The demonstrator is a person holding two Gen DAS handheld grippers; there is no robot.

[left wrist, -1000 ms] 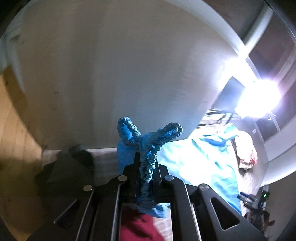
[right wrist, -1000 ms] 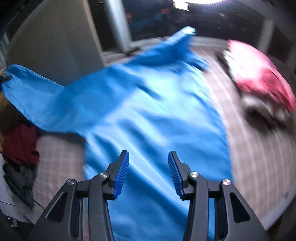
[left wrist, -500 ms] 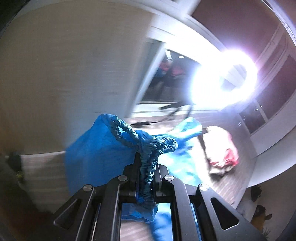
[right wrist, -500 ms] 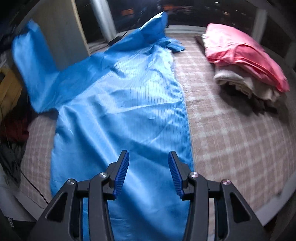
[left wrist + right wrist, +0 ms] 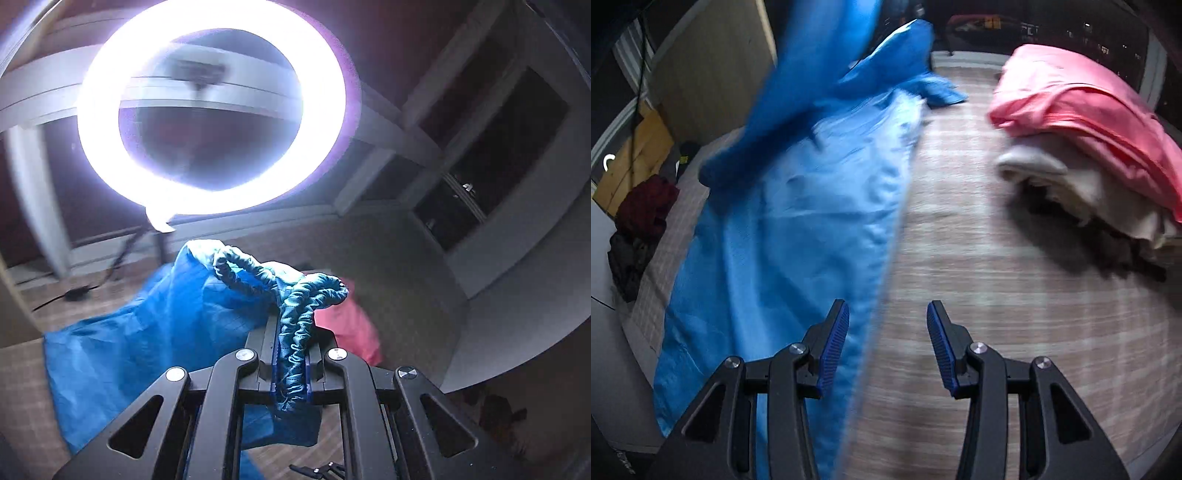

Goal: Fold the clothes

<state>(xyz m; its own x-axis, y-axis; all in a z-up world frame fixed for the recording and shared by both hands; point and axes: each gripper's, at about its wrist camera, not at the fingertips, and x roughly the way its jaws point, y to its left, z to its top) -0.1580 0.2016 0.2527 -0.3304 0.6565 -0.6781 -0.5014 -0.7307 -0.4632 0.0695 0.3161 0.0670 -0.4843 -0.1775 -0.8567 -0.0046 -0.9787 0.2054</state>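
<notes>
A long blue garment (image 5: pixel 798 229) lies spread along the left half of a checked bed cover (image 5: pixel 979 280). One sleeve of it (image 5: pixel 812 62) is lifted off the bed at the far left. In the left wrist view my left gripper (image 5: pixel 291 332) is shut on that sleeve's ruffled elastic cuff (image 5: pixel 295 295), and the blue cloth (image 5: pixel 140 332) hangs away to the left below it. My right gripper (image 5: pixel 886 339) hovers open over the garment's right edge near the front, nothing between its fingers.
A folded pile with a pink garment (image 5: pixel 1082 107) on a cream one (image 5: pixel 1071 184) sits at the bed's far right. Dark red and black clothes (image 5: pixel 642 214) lie off the left side. A bright ring light (image 5: pixel 210 107) stands beyond the bed.
My left gripper has swung far across with the cuff, carrying the sleeve up over the garment; the ring light now fills its view. My right gripper has shifted right, toward the garment's edge.
</notes>
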